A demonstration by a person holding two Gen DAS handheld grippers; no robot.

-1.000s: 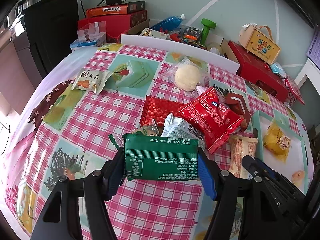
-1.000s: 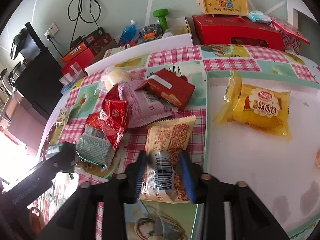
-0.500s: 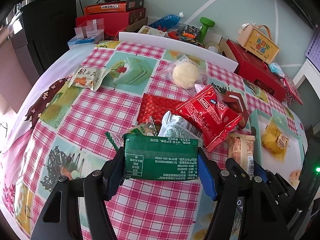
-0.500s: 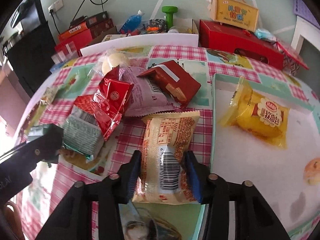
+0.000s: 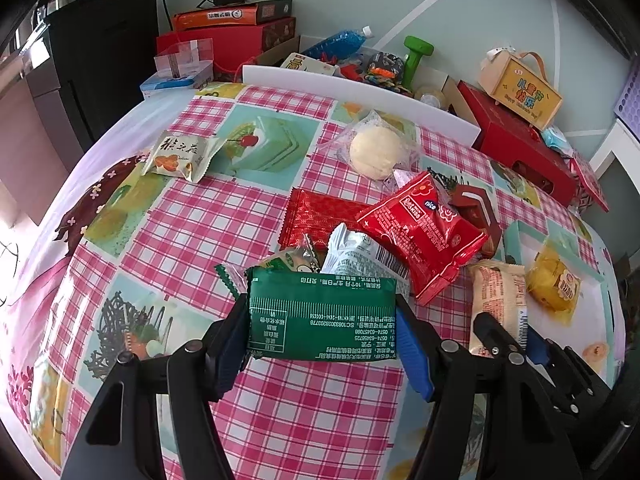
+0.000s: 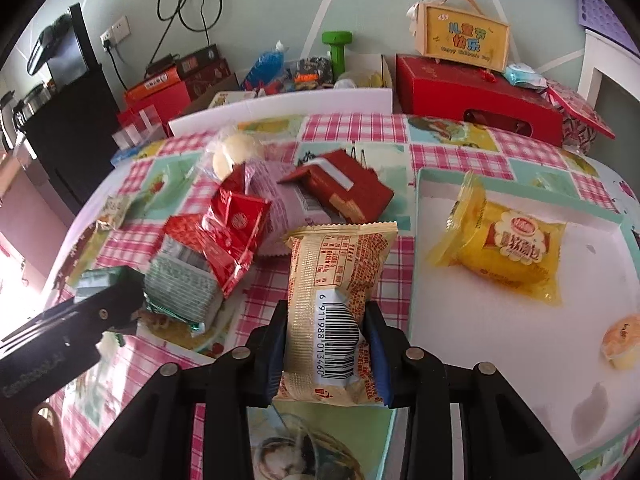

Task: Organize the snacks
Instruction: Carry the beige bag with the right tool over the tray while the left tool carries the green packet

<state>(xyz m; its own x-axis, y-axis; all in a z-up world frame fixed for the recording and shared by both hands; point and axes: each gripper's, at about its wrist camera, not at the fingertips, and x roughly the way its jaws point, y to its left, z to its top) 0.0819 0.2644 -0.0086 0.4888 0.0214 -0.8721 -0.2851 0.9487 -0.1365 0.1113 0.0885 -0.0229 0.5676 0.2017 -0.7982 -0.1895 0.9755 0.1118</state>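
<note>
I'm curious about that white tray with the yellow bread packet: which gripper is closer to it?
Right. The right gripper, holding a beige packet, is beside the tray edge. The left gripper, holding a green packet, is further away, past the snack pile.

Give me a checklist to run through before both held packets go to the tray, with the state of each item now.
1. Left gripper shut on the green packet: ok.
2. Right gripper shut on the beige packet: ok.
3. Bare room on the white tray beside the yellow bread bag and the small bun: ok.
4. Green packet lifted free of the silver packet behind it: cannot tell.
5. Beige packet lifted free of the tablecloth: cannot tell.
6. The two grippers apart from each other: ok.
</note>
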